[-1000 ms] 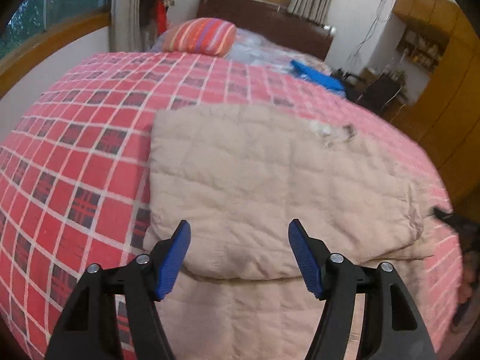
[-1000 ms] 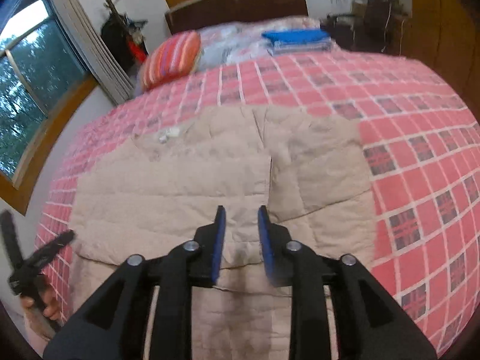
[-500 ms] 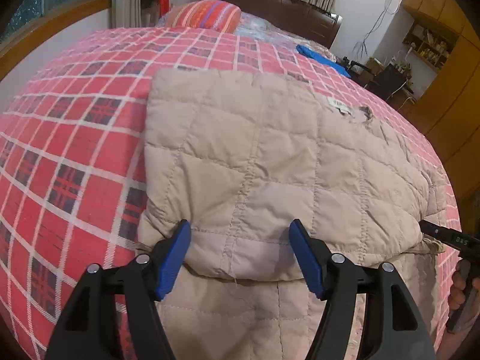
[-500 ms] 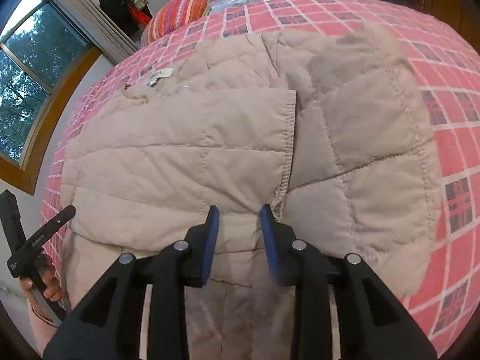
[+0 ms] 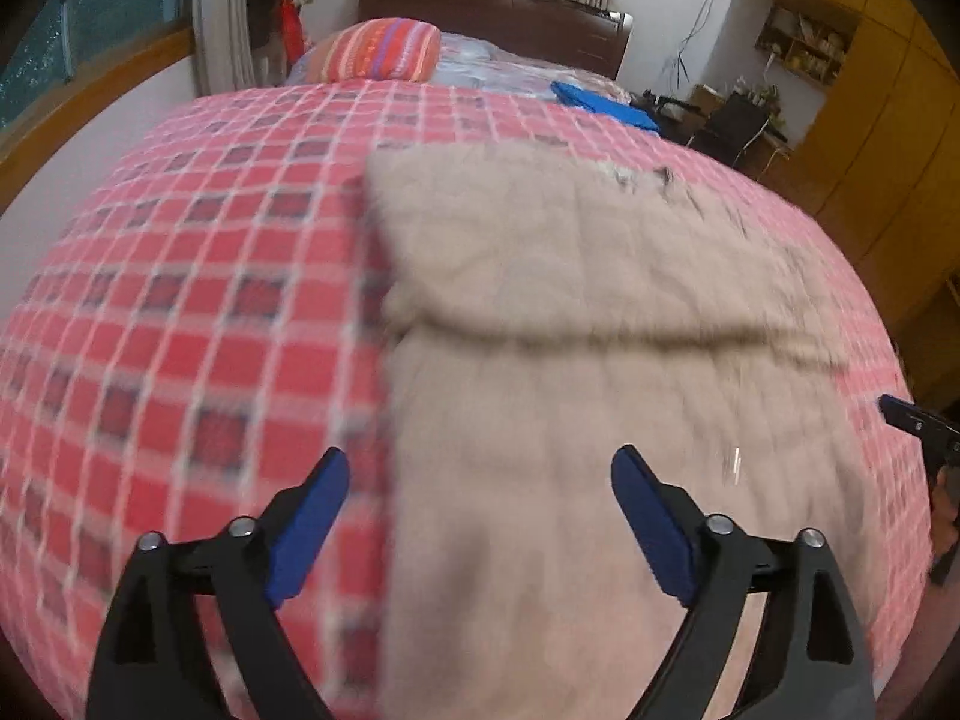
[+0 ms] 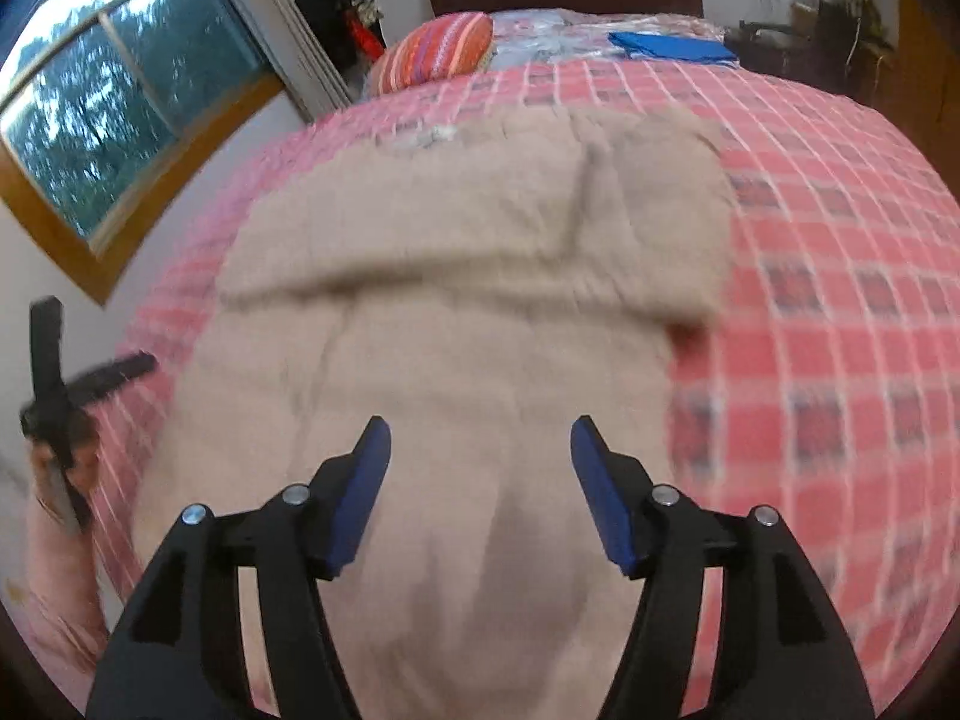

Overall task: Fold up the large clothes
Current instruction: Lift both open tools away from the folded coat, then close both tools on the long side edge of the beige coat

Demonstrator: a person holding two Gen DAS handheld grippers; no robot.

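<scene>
We see the beige quilted coat lying flat on the bed's red checked bedspread, its far part folded over into a doubled layer with a straight fold edge across the middle. Our left claw hangs spread open above the coat's near left edge, holding nothing. Our right claw is likewise open and empty over the near part. A striped pillow lies far off by the headboard.
</scene>
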